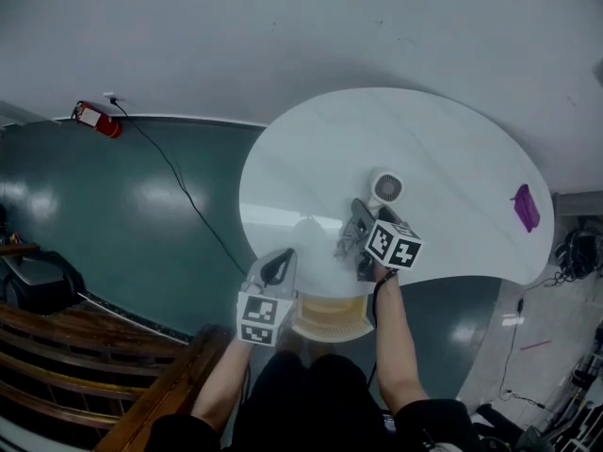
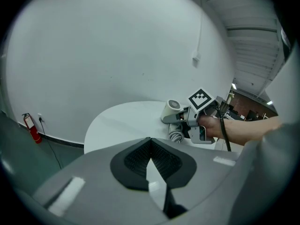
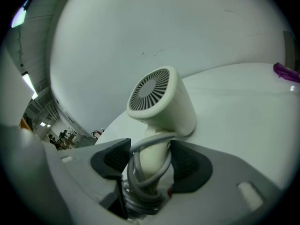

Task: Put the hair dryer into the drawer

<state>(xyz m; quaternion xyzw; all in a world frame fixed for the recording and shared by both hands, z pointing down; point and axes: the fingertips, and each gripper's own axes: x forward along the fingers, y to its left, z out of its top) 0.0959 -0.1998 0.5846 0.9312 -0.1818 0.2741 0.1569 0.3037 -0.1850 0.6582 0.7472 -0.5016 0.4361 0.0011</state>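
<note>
The white hair dryer (image 1: 386,188) lies on the round white table (image 1: 443,139), its grille end facing away from me. A grey cord is wound around its handle (image 3: 149,159). My right gripper (image 1: 367,217) is shut on that cord-wrapped handle, one pad pressing each side (image 3: 150,162). My left gripper (image 1: 278,266) hovers over the table's near edge, shut with nothing between its pads (image 2: 150,146). It looks across at the hair dryer (image 2: 171,110) from the side. Under the near edge, the wooden drawer (image 1: 330,316) stands pulled out between my arms.
A small purple object (image 1: 526,207) lies near the table's right edge, also visible in the right gripper view (image 3: 284,71). A red fire extinguisher (image 1: 97,119) with a black cable sits by the far wall. Wooden slats (image 1: 85,347) are at lower left.
</note>
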